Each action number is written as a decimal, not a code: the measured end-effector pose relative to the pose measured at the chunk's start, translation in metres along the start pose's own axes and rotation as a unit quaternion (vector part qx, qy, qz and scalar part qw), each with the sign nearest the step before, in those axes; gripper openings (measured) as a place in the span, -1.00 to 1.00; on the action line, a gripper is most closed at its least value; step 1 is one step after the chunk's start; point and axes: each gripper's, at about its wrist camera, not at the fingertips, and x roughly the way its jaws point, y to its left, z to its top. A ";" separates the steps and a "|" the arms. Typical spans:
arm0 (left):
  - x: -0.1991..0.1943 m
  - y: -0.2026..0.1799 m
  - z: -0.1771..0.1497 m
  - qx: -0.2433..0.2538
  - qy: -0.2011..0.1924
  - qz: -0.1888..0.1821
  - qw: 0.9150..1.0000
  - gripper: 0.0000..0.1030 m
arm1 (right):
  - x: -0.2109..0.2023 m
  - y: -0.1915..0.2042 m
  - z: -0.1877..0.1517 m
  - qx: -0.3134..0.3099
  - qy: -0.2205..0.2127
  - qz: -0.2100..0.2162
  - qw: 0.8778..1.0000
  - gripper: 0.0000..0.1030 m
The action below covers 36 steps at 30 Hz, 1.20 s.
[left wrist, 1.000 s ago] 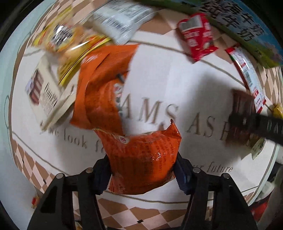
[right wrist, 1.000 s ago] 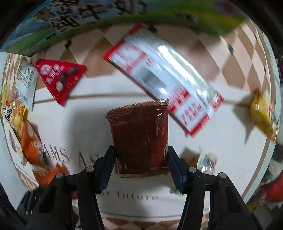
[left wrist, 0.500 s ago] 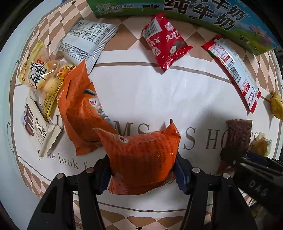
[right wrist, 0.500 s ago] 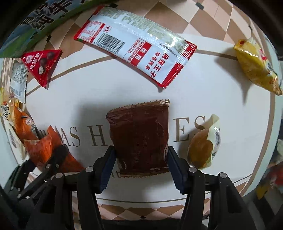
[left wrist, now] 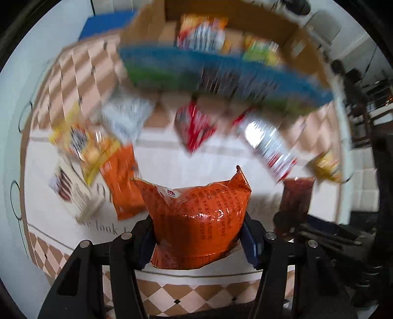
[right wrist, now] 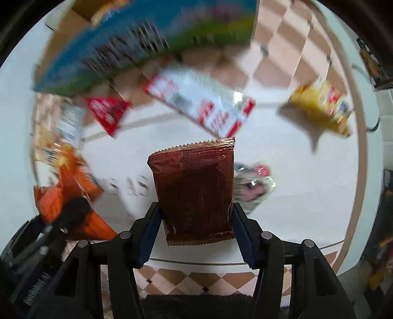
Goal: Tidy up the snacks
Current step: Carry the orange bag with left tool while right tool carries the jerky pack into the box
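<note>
Domestic room, likely a dining area, round table [left wrist: 61, 235] was dressed in a checkered, lettered cloth, packaged snacks [right wrist: 108, 111] lay scattered, cardboard box [left wrist: 245, 14] stood behind, tiled floor [left wrist: 363, 196]

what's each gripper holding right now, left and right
Left gripper: jaws shut on the orange snack bag.
Right gripper: jaws shut on the dark brown packet.

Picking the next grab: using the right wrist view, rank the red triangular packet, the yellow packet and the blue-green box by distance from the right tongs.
1. Red triangular packet, upper left.
2. Yellow packet, upper right; close call with the first.
3. Blue-green box, far edge.
</note>
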 end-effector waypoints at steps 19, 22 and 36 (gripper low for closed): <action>-0.040 -0.017 0.240 0.029 -0.016 -0.031 0.999 0.09 | -0.133 0.028 0.198 -0.030 -0.101 0.033 0.994 0.16; -0.008 -0.013 0.257 0.028 0.023 -0.031 0.999 0.10 | -0.113 0.032 0.221 -0.029 -0.087 0.022 0.996 0.16; 0.096 0.012 0.266 0.004 0.144 -0.037 0.989 0.14 | -0.018 0.033 0.261 -0.038 -0.016 0.000 0.999 0.17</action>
